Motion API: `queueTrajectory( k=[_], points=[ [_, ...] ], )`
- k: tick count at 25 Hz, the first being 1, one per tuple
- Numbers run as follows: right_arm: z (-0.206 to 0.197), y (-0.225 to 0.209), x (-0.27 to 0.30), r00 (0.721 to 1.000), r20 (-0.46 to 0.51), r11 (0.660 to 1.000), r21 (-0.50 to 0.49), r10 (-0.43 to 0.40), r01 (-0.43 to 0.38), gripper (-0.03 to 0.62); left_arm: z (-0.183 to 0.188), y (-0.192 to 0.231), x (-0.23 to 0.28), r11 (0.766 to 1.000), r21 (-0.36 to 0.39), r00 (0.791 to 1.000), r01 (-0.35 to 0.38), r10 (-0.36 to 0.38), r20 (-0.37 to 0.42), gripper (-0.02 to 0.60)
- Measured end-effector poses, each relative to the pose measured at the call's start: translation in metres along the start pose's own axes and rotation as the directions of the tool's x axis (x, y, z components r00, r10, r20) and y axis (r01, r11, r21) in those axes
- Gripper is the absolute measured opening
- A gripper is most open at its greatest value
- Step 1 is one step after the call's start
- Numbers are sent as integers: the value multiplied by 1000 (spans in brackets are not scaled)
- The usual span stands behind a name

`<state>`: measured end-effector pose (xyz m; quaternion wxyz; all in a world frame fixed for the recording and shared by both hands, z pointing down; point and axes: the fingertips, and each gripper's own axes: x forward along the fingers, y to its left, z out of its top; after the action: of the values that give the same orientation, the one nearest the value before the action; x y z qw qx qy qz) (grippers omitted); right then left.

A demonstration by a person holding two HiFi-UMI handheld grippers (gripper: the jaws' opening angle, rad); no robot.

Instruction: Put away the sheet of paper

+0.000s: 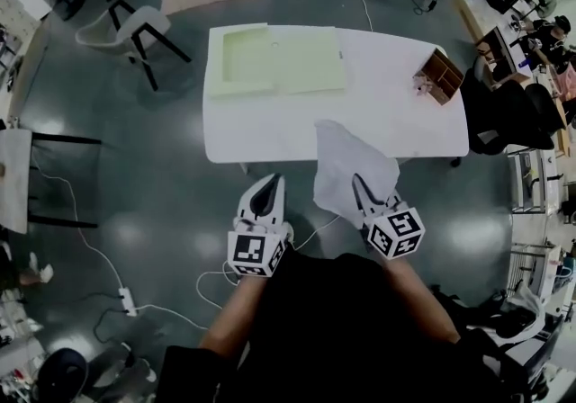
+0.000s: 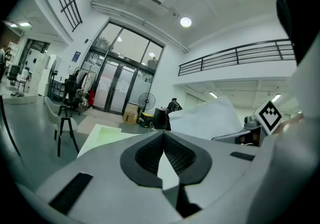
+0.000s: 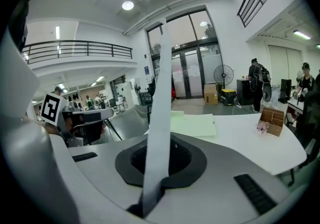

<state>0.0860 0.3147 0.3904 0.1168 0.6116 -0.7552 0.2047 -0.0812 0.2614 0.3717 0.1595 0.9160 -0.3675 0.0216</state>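
A white sheet of paper point(image 1: 346, 167) hangs over the near edge of the white table point(image 1: 270, 131), pinched at its lower part by my right gripper point(image 1: 364, 187). In the right gripper view the sheet point(image 3: 162, 83) stands edge-on and rises from the shut jaws of the right gripper point(image 3: 159, 160). My left gripper point(image 1: 269, 182) is beside it to the left, just short of the table edge, shut with nothing in it. Its pads meet at the tip in the left gripper view point(image 2: 163, 140), where the paper point(image 2: 210, 118) shows at the right. An open pale green folder point(image 1: 274, 59) lies on the far left part of the table.
A small brown wooden box point(image 1: 441, 76) stands at the table's right end. A white chair point(image 1: 135, 28) is on the floor at far left, black office chairs point(image 1: 504, 113) at the right. A power strip point(image 1: 127, 302) and cables lie on the floor at my left.
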Motion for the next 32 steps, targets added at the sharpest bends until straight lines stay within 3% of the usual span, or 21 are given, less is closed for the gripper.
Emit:
queueTrajectory(
  k=[10, 14, 22, 26, 32],
  points=[
    [4, -3, 29, 1000, 13, 999, 51, 8, -9, 0, 0, 19, 13, 1000, 15, 999, 3, -2, -34, 3],
    [4, -12, 53, 998, 15, 996, 66, 60, -61, -2, -1, 33, 27, 998, 30, 998, -49, 51, -48, 3],
    [45, -55, 121, 984, 45, 982, 61, 174, -177, -2, 13, 62, 95, 987, 11, 986, -159, 159, -57, 3],
    [54, -85, 150, 978, 27, 974, 91, 205, -207, -2, 32, 83, 126, 975, 22, 974, -220, 221, -46, 3],
    [71, -124, 182, 975, 10, 970, 100, 222, -222, -2, 37, 92, 165, 968, 38, 966, -249, 251, -63, 3]
  ],
)
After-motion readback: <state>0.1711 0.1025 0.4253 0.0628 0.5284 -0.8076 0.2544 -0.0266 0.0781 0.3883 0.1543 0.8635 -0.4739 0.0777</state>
